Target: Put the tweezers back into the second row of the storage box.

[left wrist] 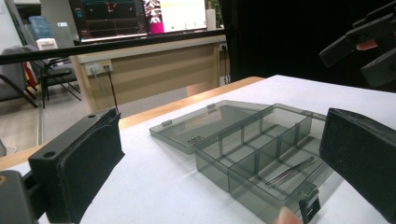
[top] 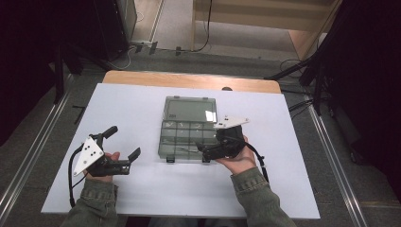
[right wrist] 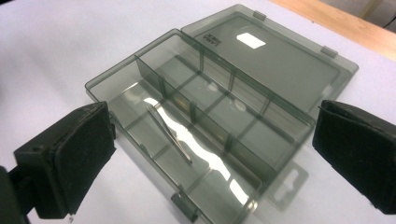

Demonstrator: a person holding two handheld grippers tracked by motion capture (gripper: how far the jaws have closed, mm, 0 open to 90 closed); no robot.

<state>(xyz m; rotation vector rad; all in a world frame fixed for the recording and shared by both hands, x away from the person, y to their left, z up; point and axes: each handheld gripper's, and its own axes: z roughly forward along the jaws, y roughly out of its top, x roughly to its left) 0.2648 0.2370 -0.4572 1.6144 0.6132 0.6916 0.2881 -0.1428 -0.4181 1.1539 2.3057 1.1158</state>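
Observation:
A smoky clear compartment box [top: 163,137] lies in the middle of the white table with its lid [top: 189,109] folded flat away from me. Thin metal tweezers [right wrist: 169,135] lie in one of its front compartments, also visible in the left gripper view as tweezers [left wrist: 289,171]. My right gripper [top: 209,142] hovers at the box's front right corner, open, with nothing between its pads. In the right gripper view, the jaws frame the box [right wrist: 135,53]. My left gripper [top: 124,143] rests left of the box, open and holding nothing, and points toward the box [left wrist: 212,161].
The white tabletop [top: 142,104] has bare room around the box, and a wooden strip [top: 189,80] runs along its far edge. Metal rails and cables run along the floor at both sides. A desk with monitors [left wrist: 140,18] stands beyond the table.

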